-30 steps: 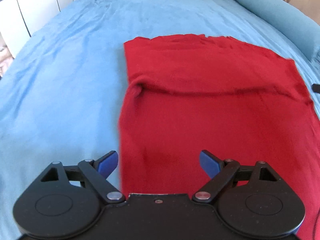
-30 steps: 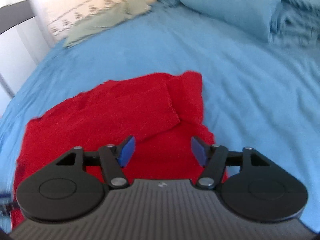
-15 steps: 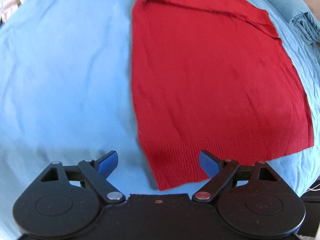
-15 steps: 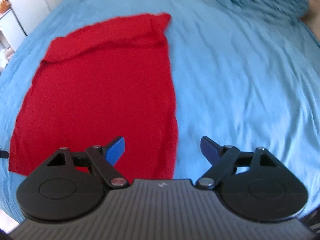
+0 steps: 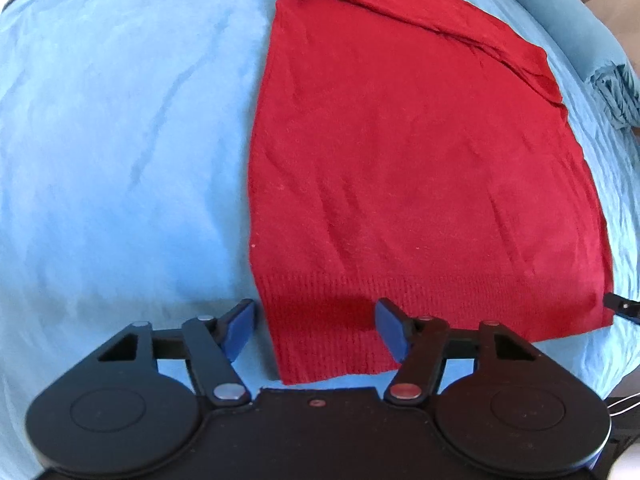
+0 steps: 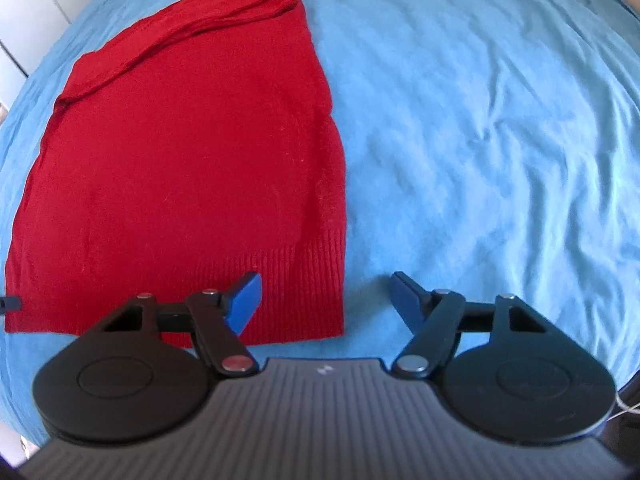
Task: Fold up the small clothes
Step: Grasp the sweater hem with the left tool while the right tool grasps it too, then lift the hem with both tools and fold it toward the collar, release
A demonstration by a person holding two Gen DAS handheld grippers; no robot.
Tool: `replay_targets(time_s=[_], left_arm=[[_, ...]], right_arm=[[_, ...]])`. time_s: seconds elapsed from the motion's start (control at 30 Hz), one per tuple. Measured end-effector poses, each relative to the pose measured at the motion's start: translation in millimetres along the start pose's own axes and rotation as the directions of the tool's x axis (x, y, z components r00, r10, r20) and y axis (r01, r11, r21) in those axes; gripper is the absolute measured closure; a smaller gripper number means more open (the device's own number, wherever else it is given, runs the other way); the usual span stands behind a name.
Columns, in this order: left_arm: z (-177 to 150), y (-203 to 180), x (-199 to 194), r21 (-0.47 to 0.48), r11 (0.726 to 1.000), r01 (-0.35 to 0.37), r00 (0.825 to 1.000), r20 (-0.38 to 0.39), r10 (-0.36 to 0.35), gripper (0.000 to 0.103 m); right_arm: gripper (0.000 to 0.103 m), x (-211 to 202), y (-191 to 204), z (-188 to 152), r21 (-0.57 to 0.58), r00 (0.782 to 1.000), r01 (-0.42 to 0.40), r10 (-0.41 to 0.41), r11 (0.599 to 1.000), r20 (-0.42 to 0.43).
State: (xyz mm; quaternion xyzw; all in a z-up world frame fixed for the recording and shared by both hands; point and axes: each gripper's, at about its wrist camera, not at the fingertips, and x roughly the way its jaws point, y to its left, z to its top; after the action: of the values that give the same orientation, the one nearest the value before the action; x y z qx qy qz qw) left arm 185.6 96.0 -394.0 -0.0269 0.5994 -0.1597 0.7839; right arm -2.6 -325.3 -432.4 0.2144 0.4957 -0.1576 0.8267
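While both claws gape, red sweater (image 5: 420, 168) hem apparently untouched, blue bedsheet (image 6: 480, 120) alongside.

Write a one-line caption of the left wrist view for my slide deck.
Open left hand-held gripper poised over the ribbed hem corner of a red knit garment spread on a blue bedsheet.

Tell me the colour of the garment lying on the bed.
Red: the knit garment with its ribbed hem shows best in the left wrist view, on the blue sheet.
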Motion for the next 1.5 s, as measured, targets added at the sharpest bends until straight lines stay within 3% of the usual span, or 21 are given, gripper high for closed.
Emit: replay_targets(time_s=[0.13,0.2,0.27,0.37,0.4,0.53,0.63,0.87,1.07,1.23,1.37,1.5], left_arm=[[1,-7,6,-0.013,1.0,0.02,0.999,-0.029,-0.02,0.036],[0,-10,7,-0.014,1.0,0.002,0.999,-0.032,-0.002,0.037],[0,-9,8,-0.035,0.999,-0.015,0.999,-0.032,0.014,0.044],[2,-5,5,-0.06,0.998,-0.037,0.999,-0.041,0.034,0.069],[2,-2,4,-0.069,0.997,-0.038,0.998,-0.045,0.035,0.082],[6,-6,-1,-0.052,0.997,-0.049,0.998,-0.042,0.047,0.093],[8,-13,-8,-0.028,0.997,-0.066,0.997,-0.037,0.065,0.093],[32,-19,-52,-0.037,0.999,-0.015,0.999,0.045,0.016,0.093],[87,-30,-96,-0.052,0.998,0.029,0.989,0.149,-0.021,0.093],[164,-41,-107,-0.022,0.999,0.031,0.97,0.242,-0.024,0.094],[234,-51,-90,-0.001,1.0,0.011,0.953,0.303,-0.01,0.094],[310,-53,-48,0.003,1.0,-0.015,0.937,0.348,0.013,0.093]], right_arm=[[0.035,4,5,1,0.01,0.999,-0.043,0.043,0.999,-0.017],[0.048,7,9,1,-0.008,0.999,-0.04,0.04,0.999,-0.025],[0.055,9,9,0,-0.007,0.999,-0.036,0.036,0.999,-0.025],[0.074,10,6,0,0.009,0.999,-0.032,0.032,0.999,-0.026],[0.079,10,5,1,0.014,0.999,-0.037,0.037,0.999,-0.026],[0.082,7,5,4,0.011,0.998,-0.048,0.049,0.999,-0.03],[0.083,2,5,9,0.013,0.997,-0.065,0.065,0.998,-0.029],[0.084,-31,10,40,0.028,0.99,-0.139,0.138,0.99,0.01],[0.085,-63,18,102,0.069,0.97,-0.228,0.22,0.971,0.101],[0.085,-63,26,178,0.092,0.947,-0.292,0.275,0.952,0.167],[0.085,-38,31,244,0.131,0.93,-0.339,0.311,0.931,0.197],[0.085,15,32,311,0.156,0.918,-0.365,0.327,0.918,0.223]])
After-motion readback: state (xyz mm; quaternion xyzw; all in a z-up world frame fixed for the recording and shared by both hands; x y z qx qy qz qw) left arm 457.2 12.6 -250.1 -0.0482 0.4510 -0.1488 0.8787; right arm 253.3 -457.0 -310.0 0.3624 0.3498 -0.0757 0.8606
